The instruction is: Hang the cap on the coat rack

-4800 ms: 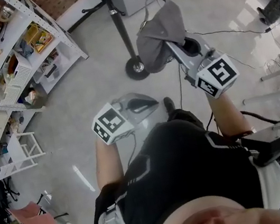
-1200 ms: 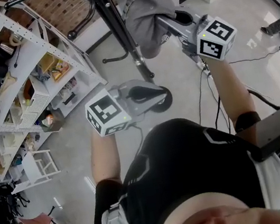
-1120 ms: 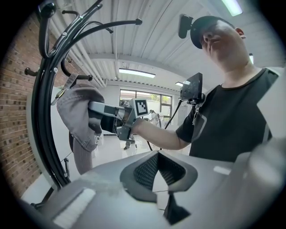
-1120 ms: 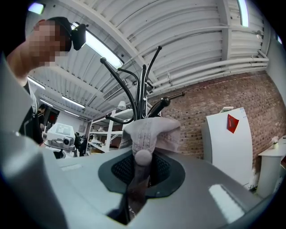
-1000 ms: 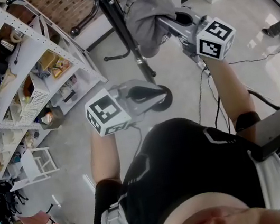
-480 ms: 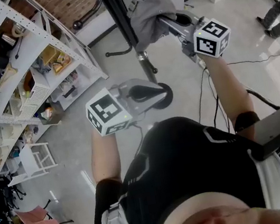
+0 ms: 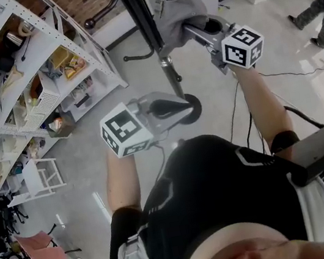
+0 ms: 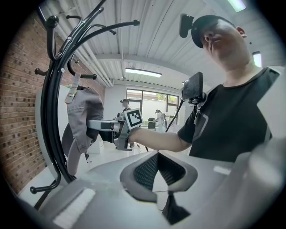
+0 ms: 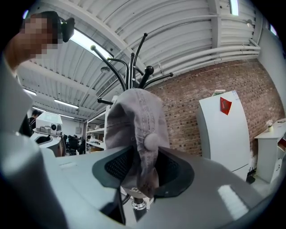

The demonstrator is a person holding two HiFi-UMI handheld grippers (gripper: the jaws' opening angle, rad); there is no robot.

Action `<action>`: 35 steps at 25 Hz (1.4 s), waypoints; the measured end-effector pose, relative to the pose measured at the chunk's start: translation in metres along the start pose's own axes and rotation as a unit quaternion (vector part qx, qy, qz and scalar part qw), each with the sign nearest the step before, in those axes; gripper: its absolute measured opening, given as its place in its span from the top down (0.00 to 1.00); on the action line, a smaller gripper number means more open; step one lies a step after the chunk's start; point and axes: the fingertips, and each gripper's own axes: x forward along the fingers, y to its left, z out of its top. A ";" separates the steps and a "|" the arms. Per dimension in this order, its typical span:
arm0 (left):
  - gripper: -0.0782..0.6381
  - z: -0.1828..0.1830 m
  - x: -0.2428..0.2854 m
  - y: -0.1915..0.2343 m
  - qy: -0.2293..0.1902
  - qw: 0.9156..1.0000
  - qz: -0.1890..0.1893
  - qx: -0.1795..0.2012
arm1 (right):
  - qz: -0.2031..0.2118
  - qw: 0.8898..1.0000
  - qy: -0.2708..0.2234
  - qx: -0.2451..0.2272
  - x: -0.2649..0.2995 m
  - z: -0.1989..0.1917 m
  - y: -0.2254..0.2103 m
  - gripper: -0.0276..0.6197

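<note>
Rack (image 7: 146, 23) carries the cap (image 9: 134, 120), strap (image 8: 73, 89) over a low hook (image 8: 87, 76), crown sagging beside the pole. Right claw (image 9: 145, 174) has just been opening: released, cloth loose between the jaws. We'd back straight out, level, so nothing snags. Left claw (image 8: 157, 176) is empty, jaws slightly apart, well clear. Shelves (image 7: 27, 69) stand left, a floor cable (image 7: 233, 113) right; we see neither blocking.

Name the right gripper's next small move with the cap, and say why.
Probably draw the right gripper straight back off the cap. Its jaws have just been opening, with the cap's cloth hanging loose between them, and the left gripper view shows the cap apparently hanging from a hook of the coat rack.
</note>
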 end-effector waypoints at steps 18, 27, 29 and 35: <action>0.67 -0.003 0.040 -0.029 0.000 1.000 -0.013 -0.023 | -0.008 1.000 -0.009 0.003 -0.067 -0.008 0.008 0.58; 0.67 -0.003 0.069 -0.049 0.002 0.999 -0.022 -0.026 | 0.011 0.998 -0.024 -0.048 -0.110 0.013 0.038 0.67; 0.67 -0.002 0.073 -0.056 0.005 0.999 -0.022 -0.028 | 0.020 0.998 -0.027 -0.058 -0.118 0.017 0.047 0.70; 0.67 -0.006 0.079 -0.070 0.013 0.999 -0.014 -0.035 | 0.039 0.997 -0.033 -0.053 -0.133 0.016 0.071 0.81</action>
